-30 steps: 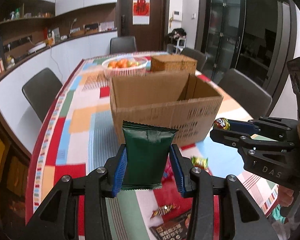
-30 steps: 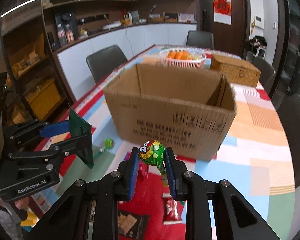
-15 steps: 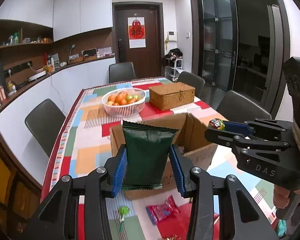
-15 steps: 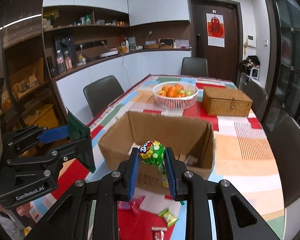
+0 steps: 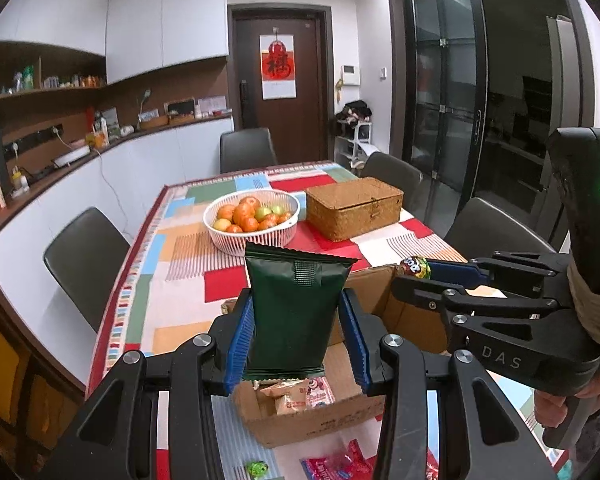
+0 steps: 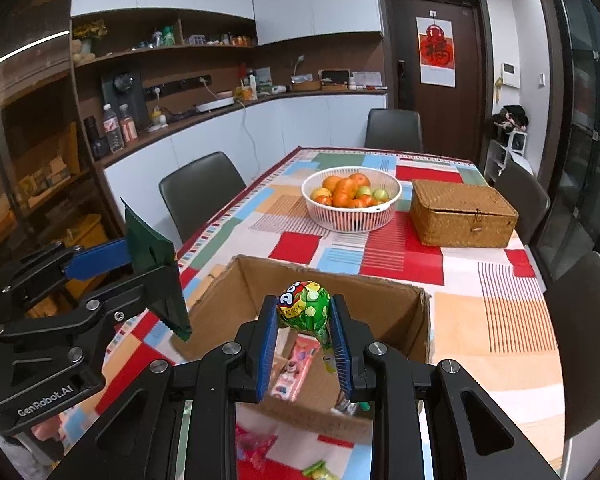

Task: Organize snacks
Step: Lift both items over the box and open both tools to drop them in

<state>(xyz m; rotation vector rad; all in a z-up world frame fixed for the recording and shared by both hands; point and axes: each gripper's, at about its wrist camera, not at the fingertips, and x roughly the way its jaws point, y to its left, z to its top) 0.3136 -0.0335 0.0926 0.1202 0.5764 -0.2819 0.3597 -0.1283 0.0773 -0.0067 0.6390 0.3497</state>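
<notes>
My left gripper (image 5: 296, 334) is shut on a dark green snack packet (image 5: 294, 308), held upright above the open cardboard box (image 5: 312, 420). My right gripper (image 6: 305, 326) is shut on a green-wrapped lollipop (image 6: 305, 308), its stick hanging down between the pads over the box (image 6: 380, 308). Inside the box lie small snack packets (image 5: 296, 394) and a pink packet (image 6: 296, 368). Each gripper shows in the other's view: the right gripper (image 5: 414, 270) with the lollipop, the left gripper (image 6: 152, 256) with the green packet (image 6: 156, 268).
Loose sweets lie on the patchwork tablecloth in front of the box: a green candy (image 5: 257, 469), a red packet (image 5: 336, 464). Behind the box stand a white fruit basket (image 5: 252, 220) and a wicker box (image 5: 354, 206). Dark chairs (image 5: 84, 256) ring the table.
Both grippers have risen and moved forward together, from level with the box's front wall to above its opening. The box's inside now shows. Each still holds its snack.
</notes>
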